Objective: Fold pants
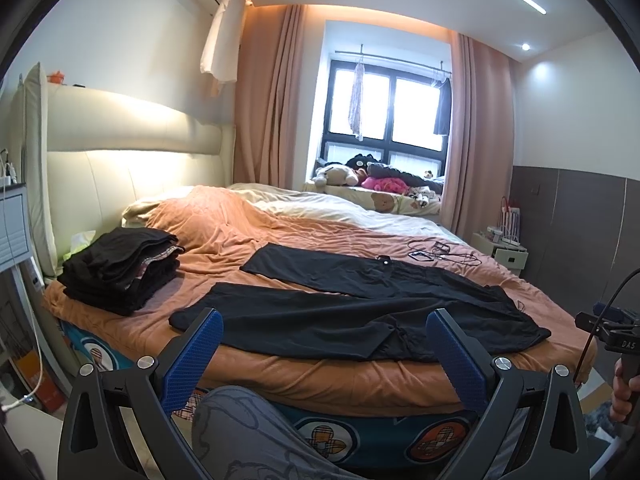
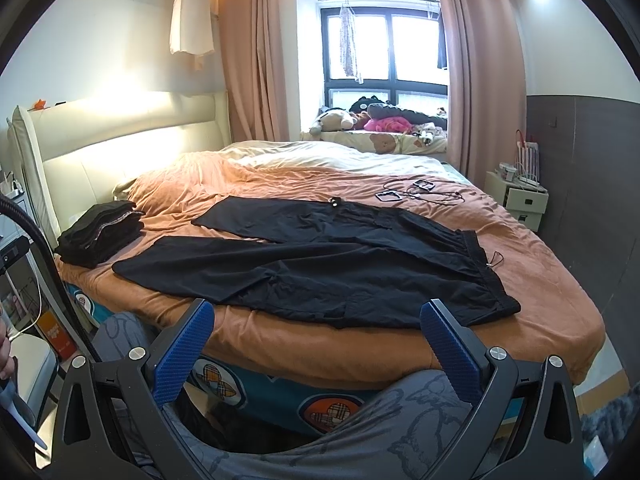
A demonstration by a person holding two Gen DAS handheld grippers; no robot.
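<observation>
Lying flat on the orange bed cover (image 2: 280,344), the black pants (image 2: 320,264) are spread with the two legs splayed toward the headboard side and the waistband (image 2: 486,270) toward the right, its drawstring trailing just off the edge of the fabric. Both grippers hang short of the bed's near edge, well apart from the cloth: the left gripper (image 1: 324,354) faces the nearer leg's hem (image 1: 188,316), the right gripper (image 2: 318,338) faces the hip area, and the jaws of each stand wide and hold nothing.

The step in hand looks like the first fold, bringing one leg over the other. To do it well, the left should probably pinch the nearer leg at its hem while the right takes the same side at the waistband, lifting together so the cloth travels as one taut sheet and lands edge on edge with the far leg (image 2: 256,216). Tucking the drawstring in first avoids a lump. The stack of folded dark clothes (image 1: 120,268) near the headboard suggests where the finished bundle belongs; the cables (image 2: 420,194) beyond the pants should stay undisturbed.
</observation>
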